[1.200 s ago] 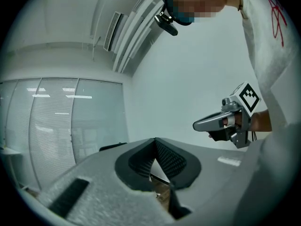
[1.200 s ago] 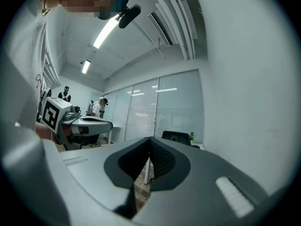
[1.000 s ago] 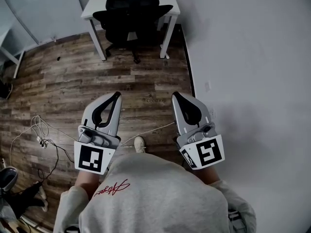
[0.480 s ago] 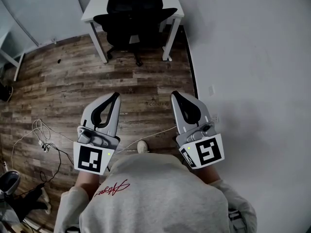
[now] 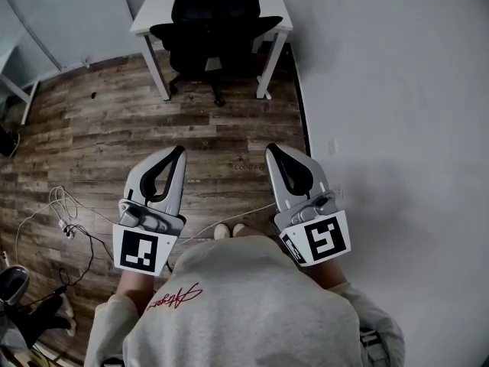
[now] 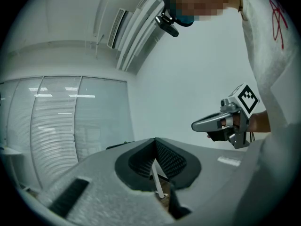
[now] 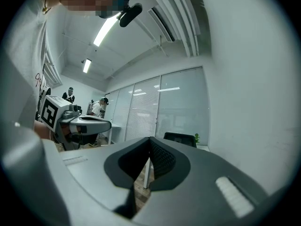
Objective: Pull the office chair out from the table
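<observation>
The black office chair (image 5: 214, 33) stands tucked under the white table (image 5: 153, 10) at the far end of the wooden floor. My left gripper (image 5: 179, 153) and right gripper (image 5: 271, 151) are held level side by side, well short of the chair, both shut with nothing between their jaws. In the right gripper view the chair's back (image 7: 181, 139) and a white table leg (image 7: 146, 173) show past the right gripper (image 7: 150, 139). The left gripper (image 6: 155, 141) points the same way, with a table leg (image 6: 157, 181) showing through the gap below its closed tips.
A grey wall (image 5: 382, 90) runs along the right, close to the right hand. White and black cables (image 5: 69, 220) lie on the floor at the left. Another white table (image 5: 15, 90) stands at the far left. People (image 7: 99, 108) stand by glass partitions in the distance.
The table and chair have come slightly closer as the person stepped forward; both feet now show together. Both grippers stay shut and side by side.
</observation>
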### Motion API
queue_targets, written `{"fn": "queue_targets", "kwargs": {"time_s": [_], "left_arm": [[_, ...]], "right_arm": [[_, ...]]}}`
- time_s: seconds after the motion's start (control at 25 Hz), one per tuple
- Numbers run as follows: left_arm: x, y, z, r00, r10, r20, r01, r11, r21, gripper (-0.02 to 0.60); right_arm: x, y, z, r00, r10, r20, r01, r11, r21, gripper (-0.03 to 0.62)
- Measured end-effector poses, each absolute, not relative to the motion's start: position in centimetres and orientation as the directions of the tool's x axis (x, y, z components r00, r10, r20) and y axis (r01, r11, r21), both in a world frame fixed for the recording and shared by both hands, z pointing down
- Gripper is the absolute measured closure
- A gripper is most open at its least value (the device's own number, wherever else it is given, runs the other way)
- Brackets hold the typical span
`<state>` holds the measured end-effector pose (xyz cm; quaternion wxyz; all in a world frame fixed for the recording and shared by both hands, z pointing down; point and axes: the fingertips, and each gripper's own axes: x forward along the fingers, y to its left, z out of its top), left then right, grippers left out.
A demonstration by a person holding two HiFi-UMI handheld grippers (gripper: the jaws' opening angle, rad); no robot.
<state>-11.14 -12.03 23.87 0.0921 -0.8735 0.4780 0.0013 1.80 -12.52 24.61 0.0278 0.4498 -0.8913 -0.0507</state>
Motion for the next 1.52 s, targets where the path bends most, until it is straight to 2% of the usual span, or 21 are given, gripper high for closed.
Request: {"fn": "queue_targets", "kwargs": {"time_s": [1.08,1.52], "left_arm": [[-12.2,-12.3,24.5,0.522,-0.849,-0.080,-0.848,-0.505,-0.162,0.580],[-14.6,-16.2,24.0,0.469,-0.877,-0.101,-0.877,-0.450,-0.166,0.580]], "right_arm": [[1.2,-12.7,25.1,-0.604,-0.797,0.001,-0.792,0.600,0.116,0.592],[0.2,-17.4,24.3,-0.621,-0.783,-0.021,-0.777,0.613,0.140,0.592]]}}
